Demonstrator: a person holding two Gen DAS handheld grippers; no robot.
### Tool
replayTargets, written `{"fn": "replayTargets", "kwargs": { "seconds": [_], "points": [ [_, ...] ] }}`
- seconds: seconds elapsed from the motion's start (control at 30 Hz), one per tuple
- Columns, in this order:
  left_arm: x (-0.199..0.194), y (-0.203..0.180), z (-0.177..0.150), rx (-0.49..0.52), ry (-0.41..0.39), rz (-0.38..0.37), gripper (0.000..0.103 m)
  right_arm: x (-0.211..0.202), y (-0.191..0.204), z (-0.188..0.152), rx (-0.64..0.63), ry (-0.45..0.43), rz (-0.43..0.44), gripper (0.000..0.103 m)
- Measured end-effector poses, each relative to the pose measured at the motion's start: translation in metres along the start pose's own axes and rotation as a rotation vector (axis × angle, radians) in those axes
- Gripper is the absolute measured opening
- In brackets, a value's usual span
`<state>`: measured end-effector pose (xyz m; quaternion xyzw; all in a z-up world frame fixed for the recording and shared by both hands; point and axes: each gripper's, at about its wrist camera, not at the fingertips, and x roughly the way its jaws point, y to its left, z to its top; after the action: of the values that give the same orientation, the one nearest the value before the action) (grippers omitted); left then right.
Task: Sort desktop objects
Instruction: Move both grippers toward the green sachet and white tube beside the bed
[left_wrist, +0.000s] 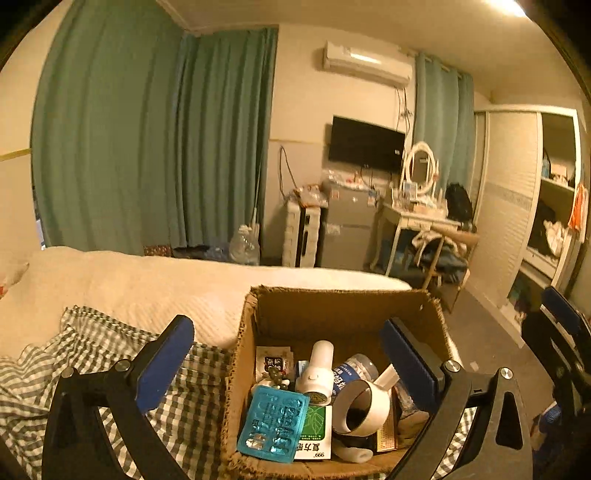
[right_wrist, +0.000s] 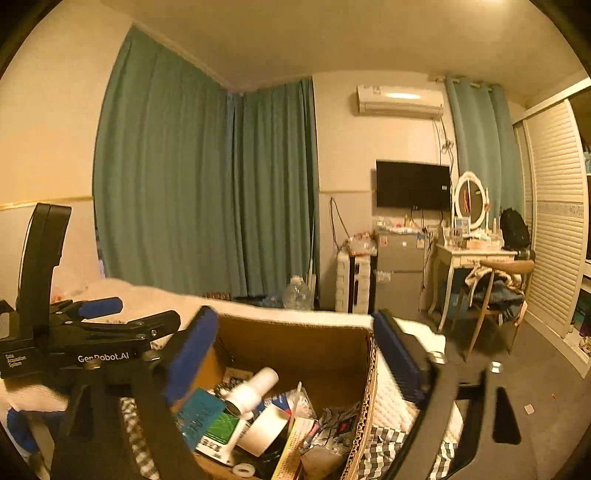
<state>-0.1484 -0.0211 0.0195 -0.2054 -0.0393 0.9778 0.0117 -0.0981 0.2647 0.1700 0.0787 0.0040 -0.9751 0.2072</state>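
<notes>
Both hand-held grippers, left (left_wrist: 288, 363) and right (right_wrist: 295, 354), stand wide and empty above the cardboard box (left_wrist: 343, 306) on the bed (left_wrist: 147, 280). Sorting looks nearly done: blister pack (left_wrist: 273, 422), white bottle (left_wrist: 317, 373), tape roll (left_wrist: 364, 406) and medicine box (left_wrist: 314, 432) already lie inside. Checked cloth (left_wrist: 184, 406) lies beside the box; nothing obstructs.

Dim, warm amber cast throughout — ceiling light (left_wrist: 508, 6) glares at top edge. Strong fisheye bending, dark vignette at corners. Right wrist view softer — slight motion blur on cardboard box (right_wrist: 295, 332) rim.
</notes>
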Motion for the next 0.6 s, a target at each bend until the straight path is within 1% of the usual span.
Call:
{"fn": "replayTargets", "kwargs": {
  "seconds": [0.03,0.07,0.17,0.33,0.43,0.5,0.6],
  "points": [
    [-0.006,0.002,0.001,-0.004,-0.010,0.003,0.103,-0.007,0.001,0.002,-0.001,-0.013,0.002,0.100],
    [-0.012,0.003,0.000,-0.007,-0.020,0.010,0.103,-0.016,0.003,0.003,-0.003,-0.033,0.001,0.103],
    [-0.027,0.006,-0.003,-0.009,-0.034,0.050,0.103,-0.039,0.005,0.004,0.002,-0.073,-0.016,0.103],
    [-0.045,0.011,-0.011,-0.009,-0.006,0.054,0.103,-0.063,0.008,0.006,0.010,-0.062,-0.018,0.103],
    [-0.055,0.010,-0.017,-0.002,-0.004,0.083,0.103,-0.081,0.013,0.002,-0.008,-0.056,-0.032,0.103],
    [-0.060,0.008,-0.021,0.013,0.002,0.089,0.103,-0.092,0.014,-0.001,-0.010,-0.058,-0.037,0.103],
    [-0.069,0.006,-0.028,0.023,0.009,0.091,0.103,-0.113,0.013,-0.004,0.026,-0.073,-0.034,0.103]
  ]
}}
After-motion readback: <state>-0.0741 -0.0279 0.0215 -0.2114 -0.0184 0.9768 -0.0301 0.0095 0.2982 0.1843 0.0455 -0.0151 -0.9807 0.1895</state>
